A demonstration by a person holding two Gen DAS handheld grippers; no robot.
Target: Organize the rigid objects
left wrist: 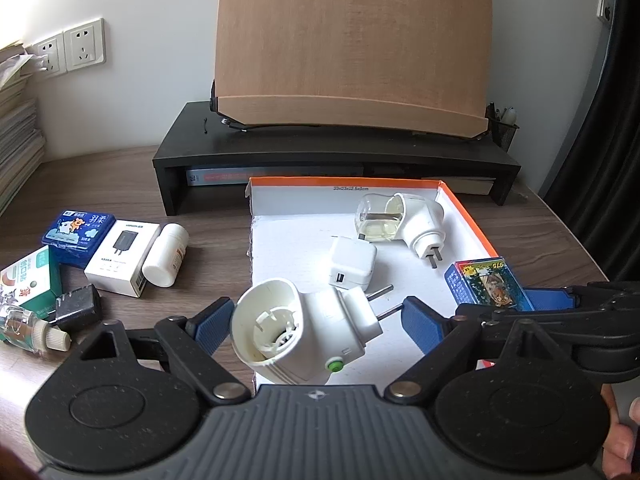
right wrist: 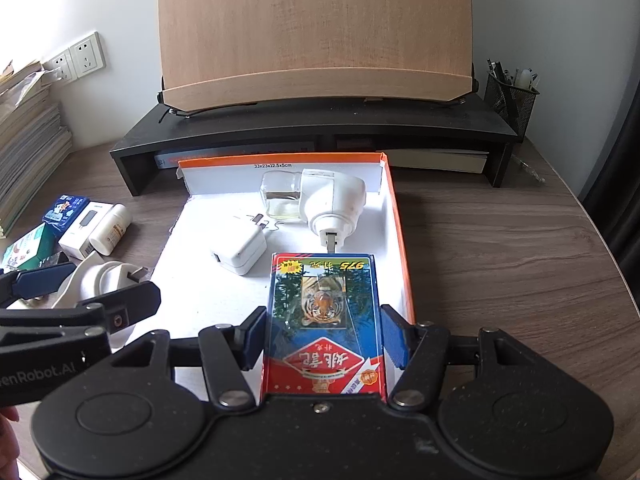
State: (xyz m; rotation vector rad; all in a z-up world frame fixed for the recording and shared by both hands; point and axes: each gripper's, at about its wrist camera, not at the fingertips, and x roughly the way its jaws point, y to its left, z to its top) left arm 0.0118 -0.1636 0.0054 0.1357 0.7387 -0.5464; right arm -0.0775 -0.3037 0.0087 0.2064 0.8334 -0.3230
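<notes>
white plug-in heater (left wrist: 304, 332) sits between the spread left gripper (left wrist: 316, 316) fingers, prongs pointing toward the box (left wrist: 472, 216) right edge; right gripper (right wrist: 324, 336) clamps the card pack (right wrist: 324, 320)

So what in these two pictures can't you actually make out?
- Left wrist view: whether the jaws of the left gripper touch the white plug-in device; its body hides the contact.
- Right wrist view: the playing card box, whose near end is hidden by the right gripper body.
- Both views: books under the black monitor stand, shadowed, titles unreadable.
- Left wrist view: small glass bottle, cut off by the frame edge.
</notes>
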